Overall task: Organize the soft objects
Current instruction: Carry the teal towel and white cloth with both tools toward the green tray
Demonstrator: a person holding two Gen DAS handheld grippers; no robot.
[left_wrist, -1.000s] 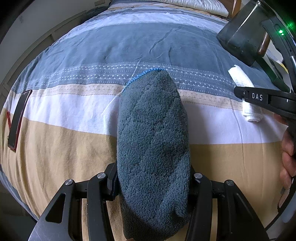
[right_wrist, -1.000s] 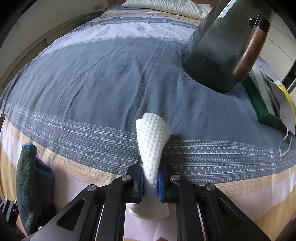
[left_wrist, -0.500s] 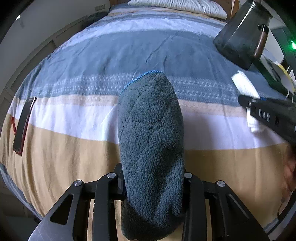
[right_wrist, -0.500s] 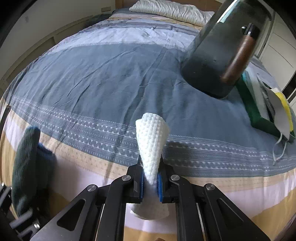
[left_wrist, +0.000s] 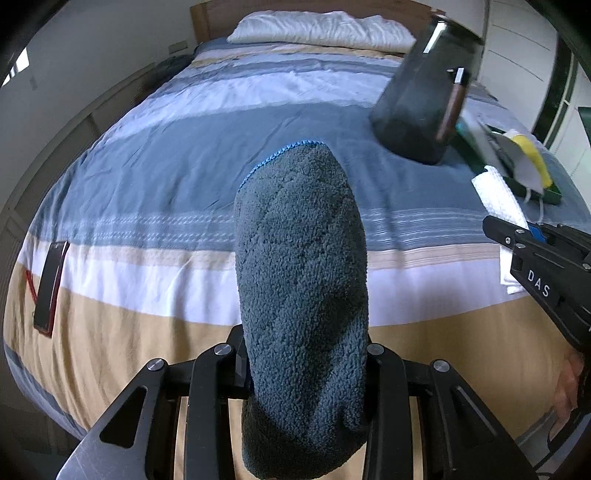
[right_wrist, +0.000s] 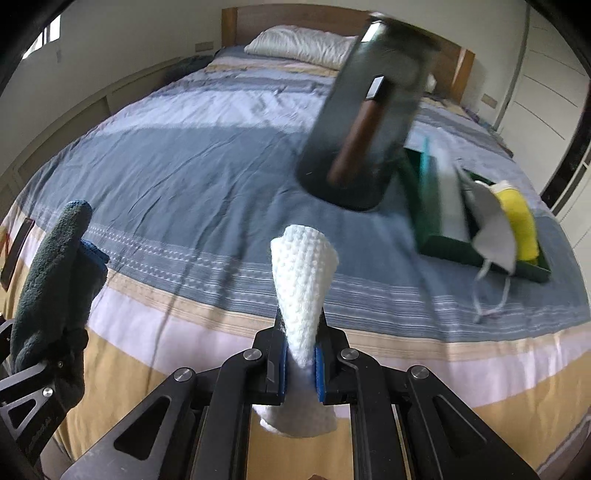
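The bed (left_wrist: 155,177) filled both views, its striped cover running up to the pillow (left_wrist: 321,29) at twelve o'clock. At about one o'clock in my right-hand view stood a dark bin (right_wrist: 365,122) with a brown handle, and at two o'clock beside it a green tray (right_wrist: 443,245) that already held a yellow cloth (right_wrist: 517,221) and a face mask (right_wrist: 493,236). I judged the tray the likeliest place for soft things, though I could not be sure.

My left gripper (left_wrist: 303,369) was closed on the thick grey towel (left_wrist: 299,266), a fat roll standing up between the fingers, clear of the cover. My right gripper (right_wrist: 301,354) was pinched nearly flat on the white cloth (right_wrist: 301,280), which also stood clear of the bed.

To carry well, I needed to keep both squeezes firm, since the grey roll was bulky and could slump out. I wanted to bring the right load over the tray first, low and slow, and keep the left well apart at nine o'clock so the two did not tangle. A phone (left_wrist: 50,288) lay at the left edge, out of the way.
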